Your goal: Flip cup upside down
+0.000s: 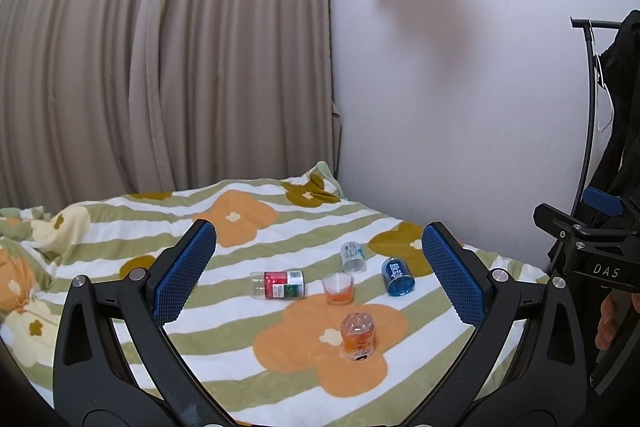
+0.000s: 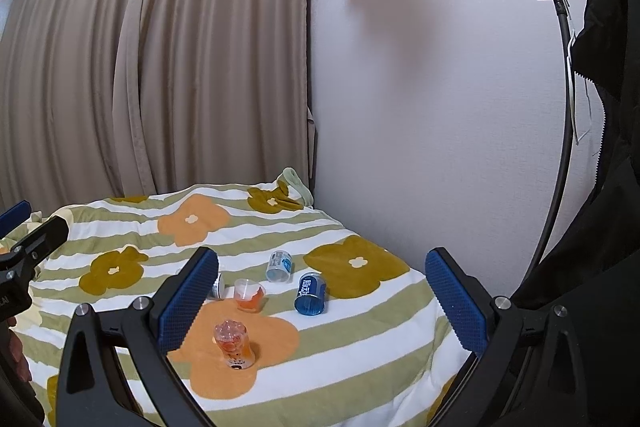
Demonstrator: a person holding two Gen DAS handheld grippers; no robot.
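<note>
Several small cups lie on a flower-patterned blanket (image 1: 120, 227). An orange cup (image 1: 358, 337) (image 2: 234, 345) stands mouth down, nearest to me. Behind it a clear cup with an orange bottom (image 1: 338, 289) (image 2: 249, 294) stands upright, mouth up. A red-labelled cup (image 1: 278, 284), a blue cup (image 1: 397, 275) (image 2: 310, 294) and a clear white-labelled cup (image 1: 353, 257) (image 2: 279, 266) lie on their sides. My left gripper (image 1: 319, 233) is open and empty, hovering short of the cups. My right gripper (image 2: 322, 255) is open and empty too; its left finger hides most of the red-labelled cup.
Beige curtains (image 1: 160, 67) hang behind the bed and a white wall (image 1: 460, 107) runs along its right side. A black clothes rack (image 2: 560, 67) with a dark coat (image 2: 612, 147) stands at the right. A hand (image 1: 608, 323) holds the right gripper's handle.
</note>
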